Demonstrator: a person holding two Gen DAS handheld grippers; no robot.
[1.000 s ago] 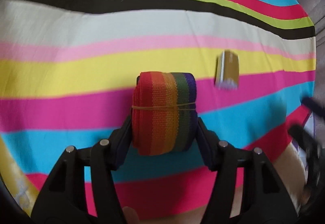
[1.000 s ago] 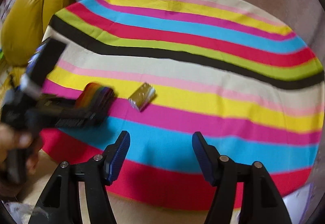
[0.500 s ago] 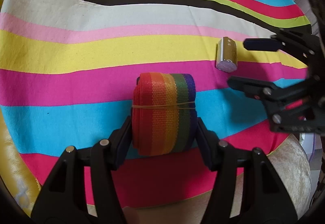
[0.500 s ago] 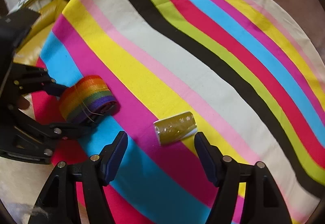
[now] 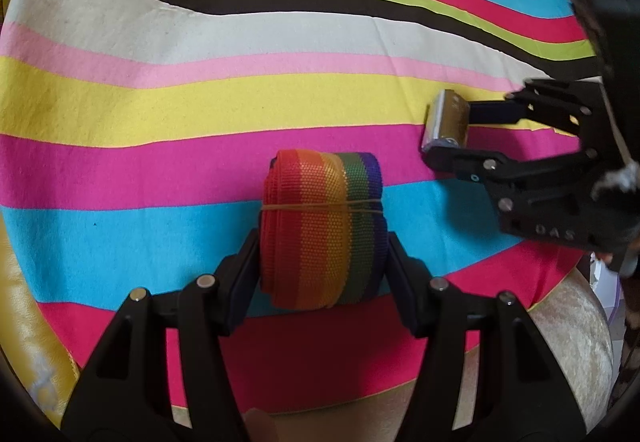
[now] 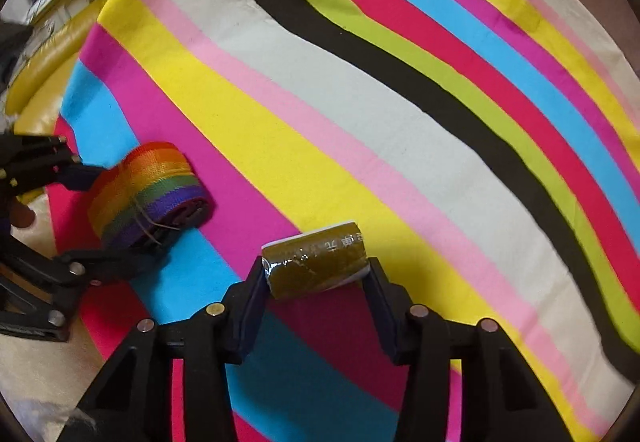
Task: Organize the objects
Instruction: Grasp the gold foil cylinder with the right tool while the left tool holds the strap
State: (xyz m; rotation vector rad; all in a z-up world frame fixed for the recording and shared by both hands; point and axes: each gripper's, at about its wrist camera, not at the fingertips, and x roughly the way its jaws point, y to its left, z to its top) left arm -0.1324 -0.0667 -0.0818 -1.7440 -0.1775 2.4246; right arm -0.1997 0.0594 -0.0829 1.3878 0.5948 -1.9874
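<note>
The right tool has dropped over the gold pack and its jaws are closing, pads at both ends and seemingly already pressing. A second ago they stood open, short of it. The left tool stays clenched on the webbing roll on the cloth. Both items look ready to move.

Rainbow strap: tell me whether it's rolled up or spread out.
Rolled up. The rainbow strap is a tight coil bound by a thin elastic band, lying on the striped cloth.
</note>
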